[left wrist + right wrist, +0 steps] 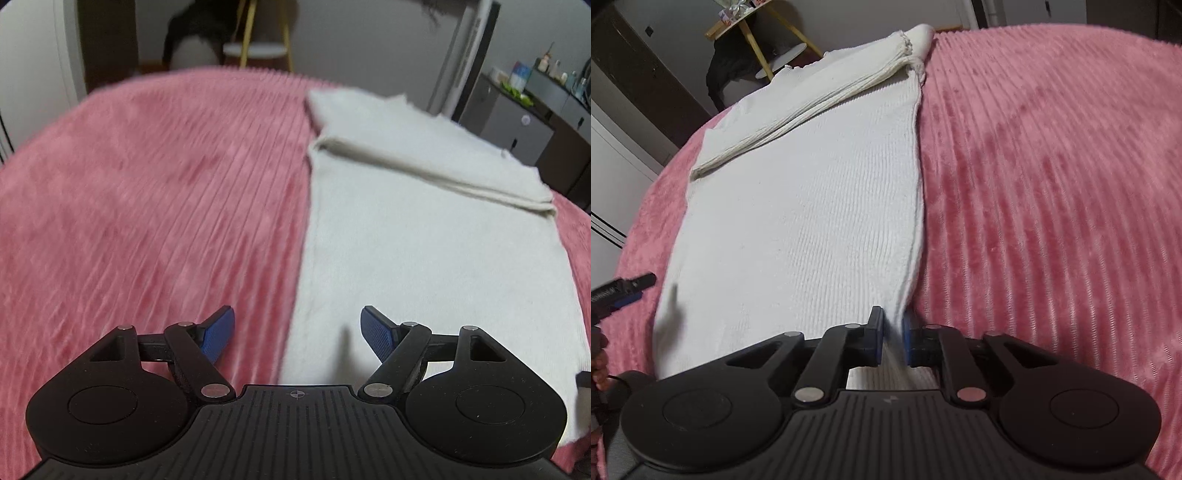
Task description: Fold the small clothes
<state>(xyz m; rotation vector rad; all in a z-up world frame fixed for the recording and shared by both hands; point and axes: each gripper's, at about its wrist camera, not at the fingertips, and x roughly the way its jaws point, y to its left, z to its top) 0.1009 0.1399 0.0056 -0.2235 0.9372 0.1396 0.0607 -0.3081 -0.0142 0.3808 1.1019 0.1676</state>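
A white knit garment (424,240) lies flat on a pink ribbed blanket (147,203), with a sleeve folded across its far part (424,162). My left gripper (297,328) is open and empty, hovering over the garment's near left edge. In the right wrist view the same garment (798,221) lies on the blanket (1052,184). My right gripper (890,328) is shut on the garment's near right corner, pinching the hem between its blue pads. The left gripper's tip (631,286) shows at the left edge of that view.
The blanket covers a bed. A yellow-legged side table (258,48) stands beyond the far edge, also seen in the right wrist view (764,40). Grey cabinets with small items (524,110) stand at the right.
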